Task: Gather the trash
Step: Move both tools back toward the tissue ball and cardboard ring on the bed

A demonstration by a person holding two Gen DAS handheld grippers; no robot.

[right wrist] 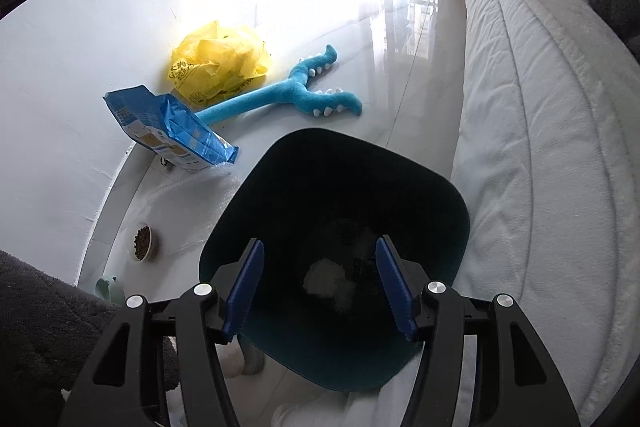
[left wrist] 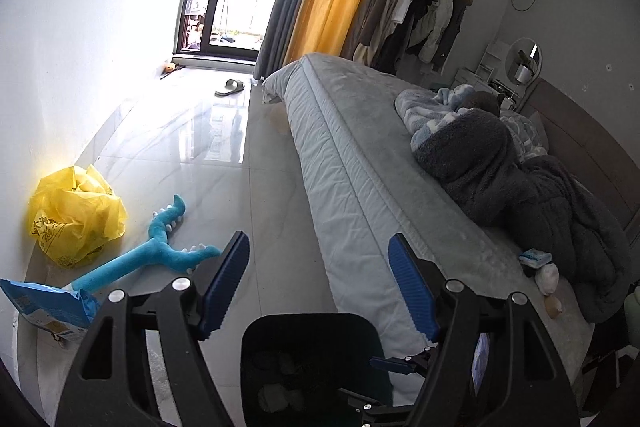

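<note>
Two grippers work over a pale tiled floor (right wrist: pixel 360 39) beside a bed (left wrist: pixel 360 131). Far left against the white wall lies a crumpled yellow plastic bag (right wrist: pixel 220 63), and just near of it a blue packet (right wrist: pixel 172 131) stands tilted, touching the wall. A blue plush toy (right wrist: pixel 296 87) with forked, toothed ends stretches from behind the packet out to the right across the tiles. Nearer along the wall sits a small bowl of brown pellets (right wrist: pixel 142 241), and near that the edge of a pale green dish (right wrist: pixel 106 287).

In the middle stands a dark bin (right wrist: pixel 440 195), open at the top, just beside the bed's side. Inside it lies a crumpled white wad (right wrist: pixel 324 281) among darker bits that are too dim to make out. The right gripper (right wrist: pixel 320 283) points down into the bin's mouth with its blue fingers (right wrist: pixel 246 287) spread apart and nothing between them; the wad lies loose below.

The left gripper (left wrist: pixel 316 283) looks out higher over the bin's far rim and the floor, its jaws wide apart and empty.

On the bed at the right lie heaped grey blankets (left wrist: pixel 520 179), and near them, on the mattress edge, a small blue tissue pack (left wrist: pixel 536 258) and a crumpled white ball (left wrist: pixel 547 278). A slipper (left wrist: pixel 230 87) rests far off by the window.
</note>
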